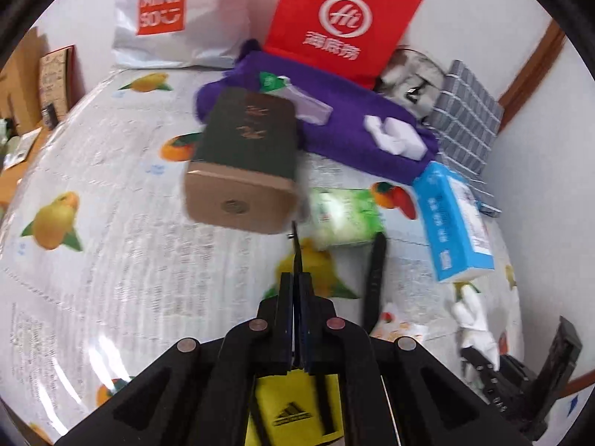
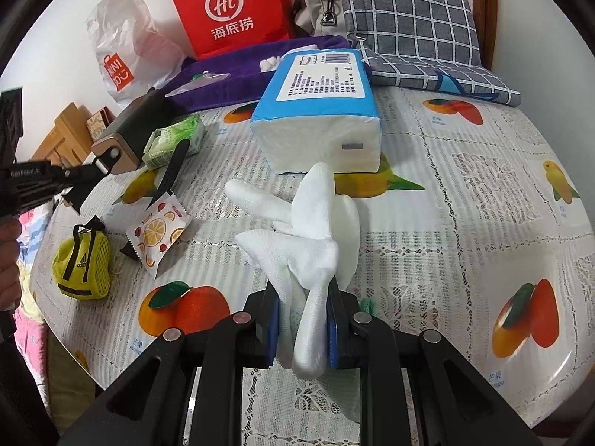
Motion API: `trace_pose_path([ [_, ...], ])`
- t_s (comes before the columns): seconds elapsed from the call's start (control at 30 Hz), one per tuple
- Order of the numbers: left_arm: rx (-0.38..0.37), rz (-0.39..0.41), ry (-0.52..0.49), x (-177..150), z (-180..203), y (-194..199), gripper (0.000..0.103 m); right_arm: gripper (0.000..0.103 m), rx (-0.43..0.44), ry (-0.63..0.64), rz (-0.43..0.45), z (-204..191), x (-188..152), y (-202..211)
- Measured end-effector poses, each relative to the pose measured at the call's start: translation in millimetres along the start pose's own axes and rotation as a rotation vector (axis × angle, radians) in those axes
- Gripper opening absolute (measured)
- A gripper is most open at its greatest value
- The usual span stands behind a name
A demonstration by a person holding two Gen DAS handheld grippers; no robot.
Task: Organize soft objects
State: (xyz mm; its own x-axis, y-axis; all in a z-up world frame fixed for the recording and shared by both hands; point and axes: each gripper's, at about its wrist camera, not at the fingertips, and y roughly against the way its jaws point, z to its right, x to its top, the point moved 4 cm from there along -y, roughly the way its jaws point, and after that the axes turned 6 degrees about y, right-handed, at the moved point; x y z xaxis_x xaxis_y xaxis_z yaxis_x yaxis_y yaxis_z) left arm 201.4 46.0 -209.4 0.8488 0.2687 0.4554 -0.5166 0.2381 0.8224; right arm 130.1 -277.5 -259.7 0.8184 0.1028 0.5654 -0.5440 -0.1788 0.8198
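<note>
Covering the round table, a fruit-print cloth is carrying clutter. The right gripper is clamping white gloves; the left gripper, at nine o'clock, is pinching a thin black strap, its end hard to make out.

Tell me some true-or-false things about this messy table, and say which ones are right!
1. The right gripper holds a white glove. True.
2. The left gripper is wide open. False: it is shut.
3. The blue tissue pack sits on the fruit tablecloth. True.
4. The yellow pouch is inside the red bag. False: the yellow pouch lies on the fruit tablecloth, apart from the red bag.
</note>
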Motion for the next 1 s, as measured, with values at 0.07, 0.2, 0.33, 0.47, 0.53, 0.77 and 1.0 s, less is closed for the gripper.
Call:
trace_pose_path([
  [0.07, 0.007, -0.007, 0.023, -2, -12, 1, 0.004, 0.019, -0.005, 0.002, 0.004, 0, 2, 4],
  [0.2, 0.036, -0.005, 0.053, -3, -30, 4, 0.004, 0.019, -0.003, 0.009, 0.026, -2, 10, 16],
  [0.33, 0.049, 0.013, 0.045, 0, -34, 15, 0.004, 0.019, 0.012, 0.029, 0.056, -8, 23, 30],
  [0.47, 0.041, 0.051, 0.03, 10, -29, 34, 0.004, 0.018, 0.046, 0.052, 0.09, -16, 41, 45],
  [0.53, 0.028, 0.069, 0.024, 17, -26, 42, 0.004, 0.018, 0.064, 0.064, 0.114, -18, 51, 53],
  [0.77, -0.007, 0.122, 0.015, 46, -13, 57, 0.004, 0.018, 0.039, 0.103, 0.186, -17, 100, 77],
  [1.0, 0.005, 0.153, 0.009, 82, -2, 61, 0.004, 0.018, 0.039, 0.114, 0.232, -18, 151, 82],
])
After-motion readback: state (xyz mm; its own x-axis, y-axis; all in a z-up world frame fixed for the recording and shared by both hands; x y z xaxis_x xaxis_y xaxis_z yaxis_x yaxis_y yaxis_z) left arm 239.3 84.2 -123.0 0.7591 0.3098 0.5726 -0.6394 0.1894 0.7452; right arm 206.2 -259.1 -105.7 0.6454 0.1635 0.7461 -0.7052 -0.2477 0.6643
